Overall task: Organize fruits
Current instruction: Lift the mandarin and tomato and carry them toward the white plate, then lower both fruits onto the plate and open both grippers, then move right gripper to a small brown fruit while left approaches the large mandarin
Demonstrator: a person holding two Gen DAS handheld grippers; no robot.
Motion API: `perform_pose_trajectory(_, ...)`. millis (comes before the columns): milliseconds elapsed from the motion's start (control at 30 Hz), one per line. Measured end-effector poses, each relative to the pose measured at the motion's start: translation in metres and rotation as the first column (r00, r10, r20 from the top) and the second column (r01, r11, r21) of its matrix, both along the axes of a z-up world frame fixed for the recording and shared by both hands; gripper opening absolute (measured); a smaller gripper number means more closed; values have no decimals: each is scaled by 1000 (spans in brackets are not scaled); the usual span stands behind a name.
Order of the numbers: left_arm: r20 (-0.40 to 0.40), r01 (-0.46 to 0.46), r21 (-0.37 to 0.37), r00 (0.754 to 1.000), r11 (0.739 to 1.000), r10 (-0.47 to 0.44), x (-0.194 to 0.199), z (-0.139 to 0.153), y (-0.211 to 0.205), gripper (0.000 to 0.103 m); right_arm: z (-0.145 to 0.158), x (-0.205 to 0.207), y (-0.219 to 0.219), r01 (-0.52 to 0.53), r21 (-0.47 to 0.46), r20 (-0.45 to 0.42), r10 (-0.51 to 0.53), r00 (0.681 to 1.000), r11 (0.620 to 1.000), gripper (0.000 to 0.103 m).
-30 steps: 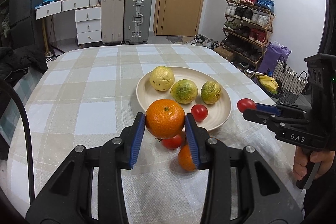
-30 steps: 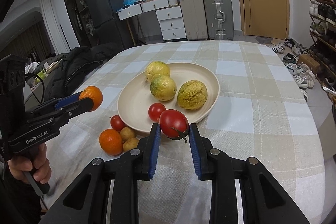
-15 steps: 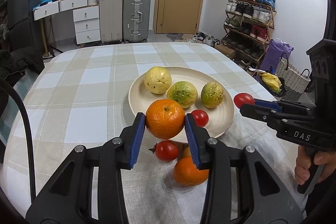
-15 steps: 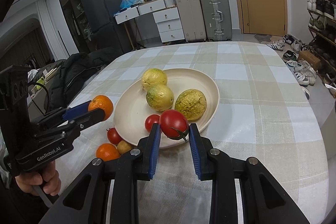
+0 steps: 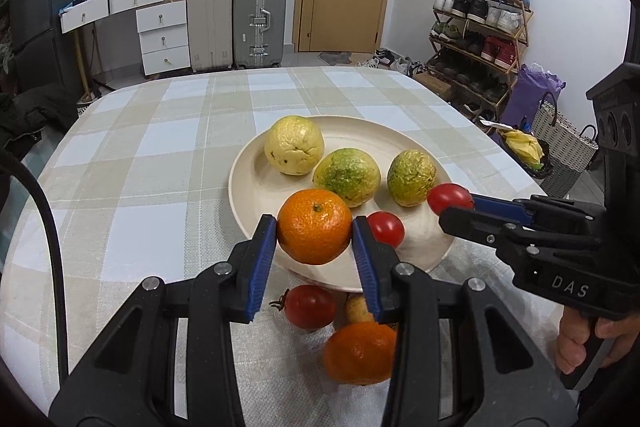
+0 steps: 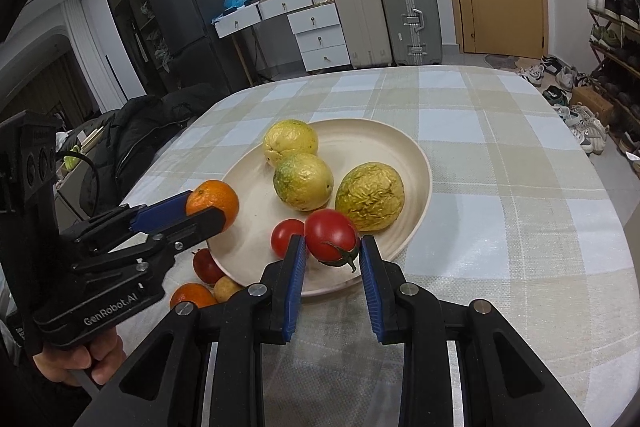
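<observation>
left wrist: orange [image 5: 314, 225] clamped between left gripper [image 5: 315, 245] pads.

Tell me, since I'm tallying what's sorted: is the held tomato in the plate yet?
Not yet. The tomato is clamped in the right gripper, above the plate rim.

The left black two-finger gripper with blue ribbed pads [image 5: 314, 227] is clamped on a round orange mandarin [image 5: 314, 225], its fingers pointing forward and slightly down. The right black gripper with matching blue pads [image 6: 333, 255] grips a red tomato with a green stalk [image 6: 332, 235] between its tips, held level with the left one and close beside it. A bare hand [image 5: 588, 339] wraps the right gripper's handle, and another bare hand [image 6: 78, 361] wraps the left gripper's handle.
</observation>
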State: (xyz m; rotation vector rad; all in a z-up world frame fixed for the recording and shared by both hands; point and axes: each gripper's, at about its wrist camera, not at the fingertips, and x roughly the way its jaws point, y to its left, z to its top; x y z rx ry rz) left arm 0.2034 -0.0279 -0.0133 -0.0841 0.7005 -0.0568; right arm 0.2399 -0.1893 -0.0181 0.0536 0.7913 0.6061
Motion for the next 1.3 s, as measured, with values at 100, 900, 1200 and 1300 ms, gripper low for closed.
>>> perform_pose_trajectory(100,-17,-3,0,1000,1000,3,7,-5,-1,36,-1,2,2,0,2,-3,0,1000,1000,28)
perform_pose_trajectory(900,41,-14,28,999,1000,12,-33,16,6,93,5,-25,-20,67,-28,58,-65,996,997,101)
perform_pose_trajectory(1200,63,-36,-2,997,999,36,-77,24,18,103,3,-36,-16,37,-65,54,-33,998,997,103)
perform_pose_trajectory(1300,52,-35,14,998,999,35,-82,21,20,103,3,-39,-12,30,-70,57,-26,998,997,103)
